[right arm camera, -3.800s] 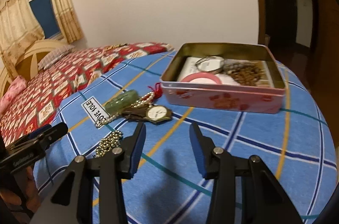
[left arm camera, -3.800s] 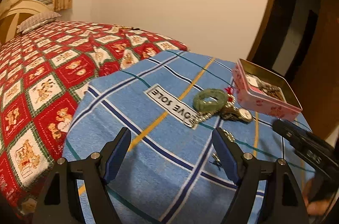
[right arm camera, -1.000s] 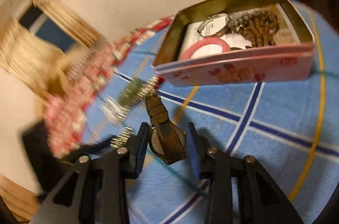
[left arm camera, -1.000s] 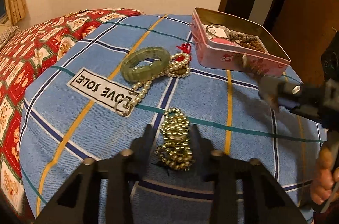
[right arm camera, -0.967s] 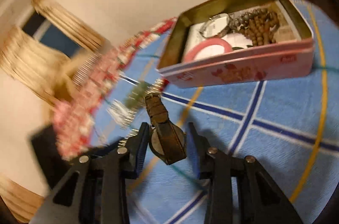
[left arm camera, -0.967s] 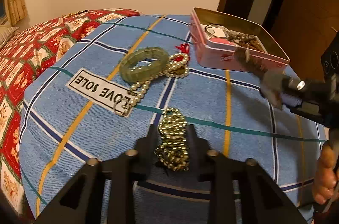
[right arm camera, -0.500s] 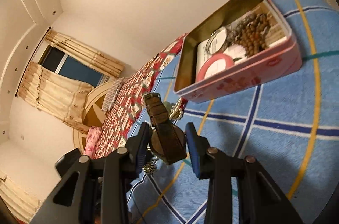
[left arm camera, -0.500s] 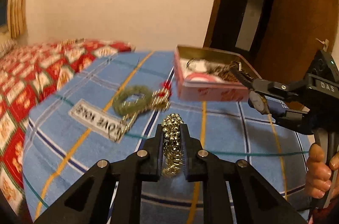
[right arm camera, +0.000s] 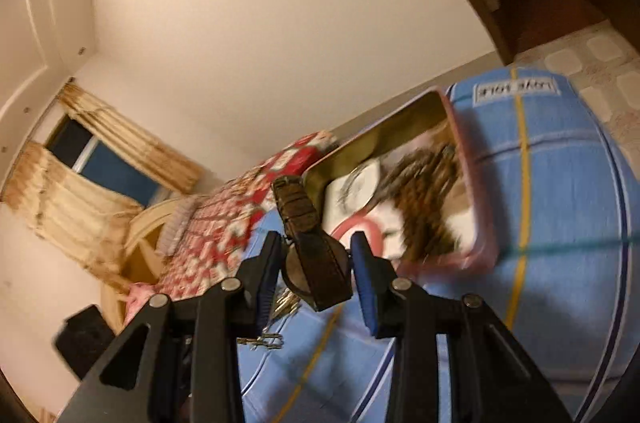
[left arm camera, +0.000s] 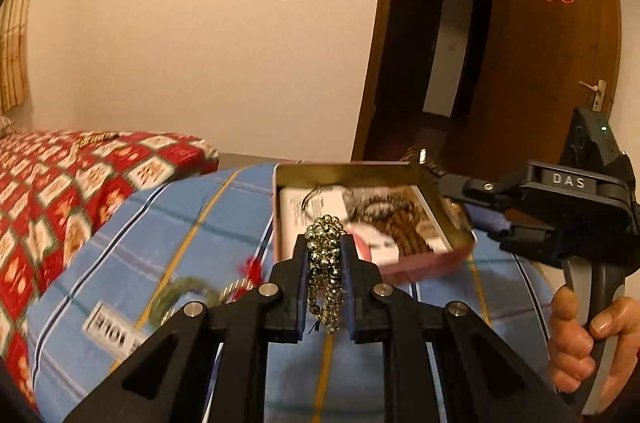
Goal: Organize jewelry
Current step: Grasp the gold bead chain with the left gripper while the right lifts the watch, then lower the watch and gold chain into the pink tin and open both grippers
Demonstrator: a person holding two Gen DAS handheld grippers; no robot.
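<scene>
- Pink tin point(left arm camera: 424, 259) lies just ahead of both grippers, open.
- Left gripper point(left arm camera: 325, 255) clamps bead chain point(left arm camera: 326, 271), hanging vertically.
- Right gripper point(right arm camera: 316, 255) clamps watch point(right arm camera: 316, 263), strap forward; nearer the tin.

Tin point(left arm camera: 460, 255) on blanket point(left arm camera: 180, 223), bangle point(left arm camera: 180, 293) left of it — bed point(left arm camera: 80, 175) further left
</scene>
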